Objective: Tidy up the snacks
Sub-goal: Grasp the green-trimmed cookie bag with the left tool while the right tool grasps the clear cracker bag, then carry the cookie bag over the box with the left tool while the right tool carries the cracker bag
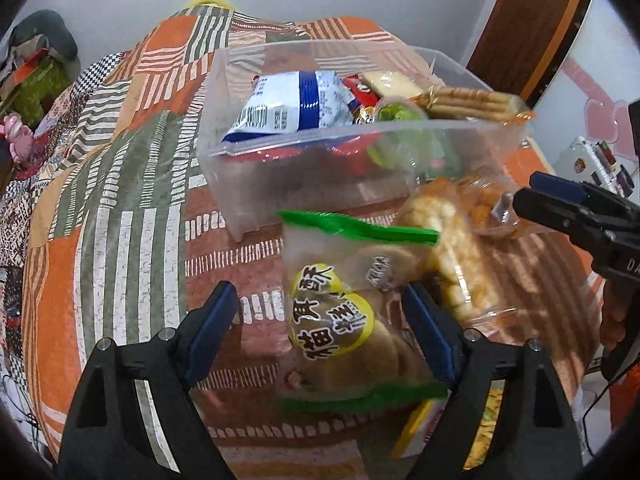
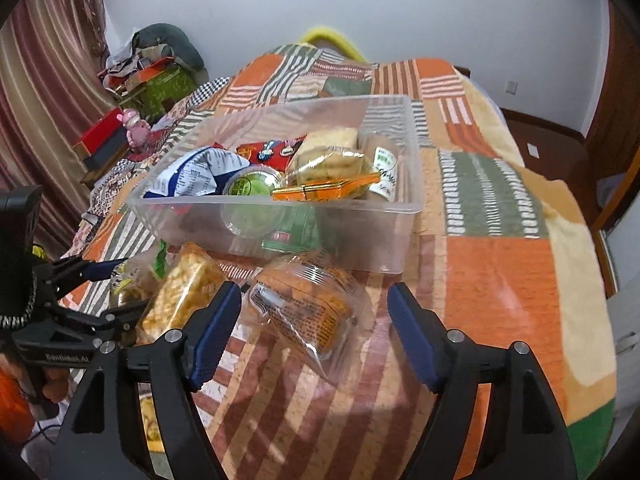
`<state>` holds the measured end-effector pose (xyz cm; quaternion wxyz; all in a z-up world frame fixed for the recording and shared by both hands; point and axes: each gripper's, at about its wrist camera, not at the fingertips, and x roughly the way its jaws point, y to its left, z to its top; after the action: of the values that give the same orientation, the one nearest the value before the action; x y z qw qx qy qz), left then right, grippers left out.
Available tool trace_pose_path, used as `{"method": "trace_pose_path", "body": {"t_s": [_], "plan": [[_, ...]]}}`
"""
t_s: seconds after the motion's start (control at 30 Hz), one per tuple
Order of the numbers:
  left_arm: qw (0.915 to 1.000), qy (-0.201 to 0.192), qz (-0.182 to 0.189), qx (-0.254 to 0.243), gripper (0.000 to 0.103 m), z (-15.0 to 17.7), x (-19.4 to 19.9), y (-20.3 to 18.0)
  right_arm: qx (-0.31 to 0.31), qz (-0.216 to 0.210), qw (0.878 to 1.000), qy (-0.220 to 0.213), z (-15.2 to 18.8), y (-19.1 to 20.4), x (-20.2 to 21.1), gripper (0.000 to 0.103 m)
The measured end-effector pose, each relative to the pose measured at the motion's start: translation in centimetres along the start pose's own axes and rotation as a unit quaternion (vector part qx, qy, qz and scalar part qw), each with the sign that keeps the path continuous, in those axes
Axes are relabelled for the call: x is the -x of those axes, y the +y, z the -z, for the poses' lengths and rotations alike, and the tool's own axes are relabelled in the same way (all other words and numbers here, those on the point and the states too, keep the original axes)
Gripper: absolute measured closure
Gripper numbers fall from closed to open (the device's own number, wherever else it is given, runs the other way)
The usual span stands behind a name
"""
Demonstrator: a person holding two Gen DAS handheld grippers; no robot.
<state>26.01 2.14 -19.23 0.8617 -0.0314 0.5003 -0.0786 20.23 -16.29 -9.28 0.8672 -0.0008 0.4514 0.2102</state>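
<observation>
Bedspread (image 1: pixel 132 184), patchwork orange/green/white stripes, carries everything. Left wrist view: left gripper (image 1: pixel 324 336) jaws wide, straddling a green-edged pastry bag (image 1: pixel 344 320) with yellow label; bag lies between the blue pads, contact with right pad unclear, nothing clamped. Just beyond it, clear plastic bin (image 1: pixel 304 176) sits on the bedspread, holding a blue-white bag (image 1: pixel 288 104), a biscuit sleeve (image 1: pixel 468 102), a green cup (image 1: pixel 400 114), and red wrappers. Rice-cracker pack (image 1: pixel 448 240) lies right of the pastry bag, against the bin's near wall. Right gripper (image 1: pixel 536 196) enters from the right edge; spread hard to tell from here.

Right wrist view: right gripper (image 2: pixel 314 332) jaws wide, holding nothing, over a clear-wrapped orange snack pack (image 2: pixel 308 304) lying just before the bin (image 2: pixel 360 236). Rice-cracker pack (image 2: pixel 180 292) lies left of it. Left gripper (image 2: pixel 112 288) comes in at the left edge, jaws apart around the pastry bag (image 2: pixel 132 284), mostly hidden. Bin contents: blue-white bag (image 2: pixel 192 176), green cup (image 2: pixel 252 184), orange-wrapped biscuits (image 2: pixel 328 172).
</observation>
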Motion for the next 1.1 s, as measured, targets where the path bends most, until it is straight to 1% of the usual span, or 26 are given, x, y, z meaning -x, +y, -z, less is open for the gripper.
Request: {"method": "trace_pose_path", "body": {"t_s": [0.1,0.13,0.23,0.27,0.3,0.33,0.37,0.47,0.53,0.6,0.63,0.77,0.9,1.1], "plan": [[1.0000,-0.002,0.000,-0.002,0.020,0.1,-0.4,0.1,-0.004,-0.001,1.000,0.008,-0.1,0.2,-0.8,0.030],[1.0000,-0.003,0.001,-0.001,0.022,0.1,-0.5,0.1,-0.005,-0.003,1.000,0.013,-0.1,0.3,-1.2,0.030],[1.0000,-0.003,0.004,-0.003,0.032,0.2,-0.8,0.2,-0.006,-0.001,1.000,0.022,0.1,0.4,-2.0,0.030],[1.0000,-0.002,0.005,-0.002,0.038,0.3,-0.8,0.3,-0.005,-0.001,1.000,0.023,0.1,0.4,-2.2,0.028],[1.0000,-0.003,0.005,-0.001,0.041,0.4,-0.9,0.4,-0.005,-0.001,1.000,0.024,0.1,0.4,-2.3,0.027],[1.0000,-0.005,0.003,-0.001,0.048,0.4,-0.9,0.5,-0.005,-0.002,1.000,0.025,0.0,0.4,-2.3,0.026],[1.0000,-0.008,0.000,-0.002,0.049,0.4,-0.8,0.6,-0.004,-0.003,1.000,0.027,0.0,0.4,-2.3,0.023],[0.9999,-0.011,0.004,0.000,0.051,0.4,-0.6,0.8,-0.006,-0.011,0.999,0.052,0.3,0.3,-3.3,0.022],[0.9999,-0.012,0.004,0.000,0.052,0.5,-0.4,1.0,-0.003,-0.007,0.999,0.052,0.5,0.4,-3.3,0.023],[0.9999,-0.015,0.002,0.000,0.053,0.6,0.0,1.0,0.000,-0.012,0.999,0.047,0.4,0.5,-2.8,0.038],[0.9999,-0.017,0.002,0.001,0.053,0.6,0.1,1.1,0.000,-0.013,0.999,0.047,0.4,0.5,-2.7,0.039],[0.9995,-0.030,0.000,0.005,0.054,0.3,1.2,1.5,0.008,-0.002,0.999,0.035,0.8,0.5,-1.8,0.047],[0.9988,-0.048,-0.002,0.006,0.054,0.1,2.9,1.4,0.009,-0.001,1.000,0.020,1.2,0.4,-0.3,0.049],[0.9971,-0.076,-0.004,0.004,0.054,-1.0,5.1,1.3,0.009,-0.005,1.000,-0.005,0.6,0.4,1.8,0.050]]}}
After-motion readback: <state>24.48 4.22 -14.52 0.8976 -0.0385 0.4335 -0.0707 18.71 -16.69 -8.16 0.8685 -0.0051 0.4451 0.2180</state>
